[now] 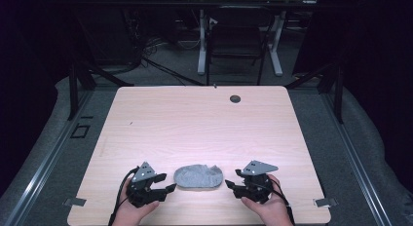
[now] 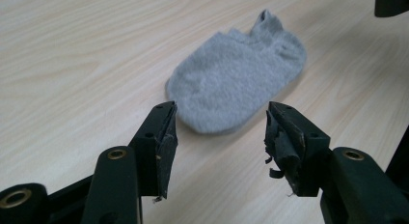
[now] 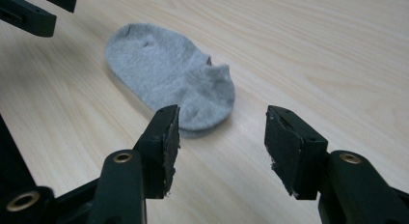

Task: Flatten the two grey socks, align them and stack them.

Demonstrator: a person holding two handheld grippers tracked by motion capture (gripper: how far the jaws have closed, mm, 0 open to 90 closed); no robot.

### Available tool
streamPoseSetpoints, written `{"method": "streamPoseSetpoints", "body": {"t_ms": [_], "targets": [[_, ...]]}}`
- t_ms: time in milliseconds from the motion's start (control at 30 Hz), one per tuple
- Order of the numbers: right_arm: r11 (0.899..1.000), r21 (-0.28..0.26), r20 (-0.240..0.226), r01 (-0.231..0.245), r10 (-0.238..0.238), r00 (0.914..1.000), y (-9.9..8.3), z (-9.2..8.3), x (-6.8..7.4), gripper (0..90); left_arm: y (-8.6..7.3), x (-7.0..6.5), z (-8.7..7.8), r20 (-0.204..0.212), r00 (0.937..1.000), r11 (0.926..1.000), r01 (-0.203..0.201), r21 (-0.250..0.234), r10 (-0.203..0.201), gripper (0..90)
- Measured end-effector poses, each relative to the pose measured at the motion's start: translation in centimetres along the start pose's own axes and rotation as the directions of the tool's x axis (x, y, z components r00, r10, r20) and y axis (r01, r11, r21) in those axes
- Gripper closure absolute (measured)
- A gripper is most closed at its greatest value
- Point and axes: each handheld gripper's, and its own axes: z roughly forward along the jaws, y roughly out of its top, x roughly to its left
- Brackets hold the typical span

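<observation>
Looking down from the high view, you have a grey sock [image 1: 198,177] lying flat at the table's [image 1: 195,123] near edge, around 6 o'clock on the wooden top. Your left gripper [image 1: 163,189] sits just off the sock's 9 o'clock end and your right gripper [image 1: 232,181] just off its 3 o'clock end, both pointing inward.

In the left gripper view, your jaws stand wide apart, holding nothing and touching nothing; the sock lies at 12 o'clock just past the tips, its rounded end nearest. The worn pad [image 2: 279,149] on one jaw is fraying.

In the right gripper view, your jaws are likewise spread and empty, with the sock at about 11 o'clock, its end just beyond the left jaw's tip.
</observation>
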Motion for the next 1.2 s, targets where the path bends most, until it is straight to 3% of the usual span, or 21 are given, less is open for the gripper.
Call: {"method": "streamPoseSetpoints", "body": {"t_ms": [200, 333, 533, 567, 667, 767, 900, 1200], "targets": [[1.000, 0.001, 0.010, -0.022, 0.022, 0.9997, -1.6, -0.3, -0.4, 46.1, -1.2, 0.7, -0.3, -0.009, 0.9992, 0.9993, 0.038, 0.004, -0.038, 45.3], [1.000, 0.022, 0.035, 0.001, -0.002, 0.9994, -2.4, 0.2, -0.7, 46.3, -1.5, 1.0, 0.1, 0.000, 0.9982, 0.9982, 0.060, 0.007, -0.060, 45.4], [1.000, 0.019, 0.008, -0.021, 0.021, 0.9998, -3.1, 1.1, -0.7, 46.6, -2.0, 1.2, 0.9, -0.028, 0.9993, 0.9995, 0.025, 0.020, -0.025, 45.5], [1.000, 0.017, 0.003, -0.021, 0.021, 0.9998, -3.2, 1.3, -0.6, 46.8, -2.0, 1.1, 1.1, -0.028, 0.9990, 0.9992, 0.035, 0.017, -0.035, 45.5], [1.000, 0.016, 0.015, 0.011, -0.012, 0.9998, -3.3, 1.5, -0.3, 47.0, -2.0, 1.0, 1.3, -0.034, 0.9991, 0.9996, 0.026, 0.013, -0.025, 45.4], [1.000, -0.002, 0.021, 0.014, -0.013, 0.9997, -3.3, 1.6, -0.2, 47.2, -2.0, 1.0, 1.4, -0.043, 0.9990, 0.9999, 0.013, 0.009, -0.013, 45.4], [1.000, -0.001, 0.015, 0.019, -0.019, 0.9997, -3.3, 1.8, -0.2, 47.2, -2.1, 1.3, 1.6, -0.056, 0.9981, 0.9995, 0.028, 0.016, -0.027, 45.4], [1.000, 0.017, 0.009, 0.006, -0.006, 0.9999, -3.3, 2.3, -0.4, 47.0, -1.9, 1.5, 1.3, -0.043, 0.9982, 0.9991, 0.041, -0.002, -0.041, 45.3]]}}
